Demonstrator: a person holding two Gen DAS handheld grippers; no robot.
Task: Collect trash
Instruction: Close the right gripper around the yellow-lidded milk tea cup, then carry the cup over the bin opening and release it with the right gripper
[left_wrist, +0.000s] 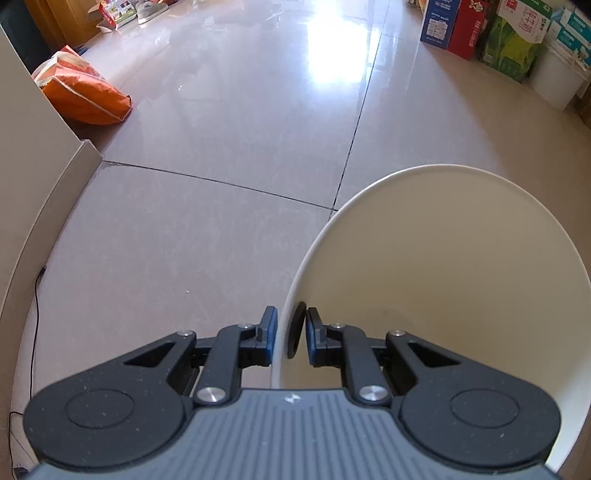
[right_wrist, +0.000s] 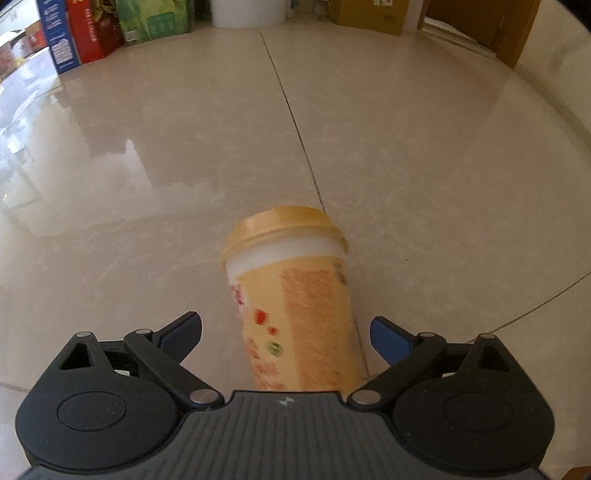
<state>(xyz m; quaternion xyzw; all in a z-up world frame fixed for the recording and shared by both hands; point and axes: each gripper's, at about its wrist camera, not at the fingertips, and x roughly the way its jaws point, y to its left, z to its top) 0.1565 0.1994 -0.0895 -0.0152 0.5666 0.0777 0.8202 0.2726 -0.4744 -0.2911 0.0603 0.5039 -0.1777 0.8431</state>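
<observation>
My left gripper (left_wrist: 291, 332) is shut on the near rim of a cream-white bin (left_wrist: 443, 277). One finger is outside the wall and one inside, beside a black round fitting. The bin's inside looks bare where it shows. In the right wrist view a yellow lidded paper cup (right_wrist: 295, 295) with printed labels lies between the spread fingers of my right gripper (right_wrist: 286, 328). Its lid end points away from me and its base is hidden under the gripper body. The right gripper is open, and the blue pads stand clear of the cup on both sides. The cup is blurred.
Glossy beige tiled floor all around. An orange bag (left_wrist: 85, 96) lies by a wall corner (left_wrist: 37, 155) at the left, with a thin cable (left_wrist: 35, 332) along the wall. Cartons (left_wrist: 454, 26) and a white pail (left_wrist: 554, 81) line the far right; boxes (right_wrist: 74, 33) stand along the back.
</observation>
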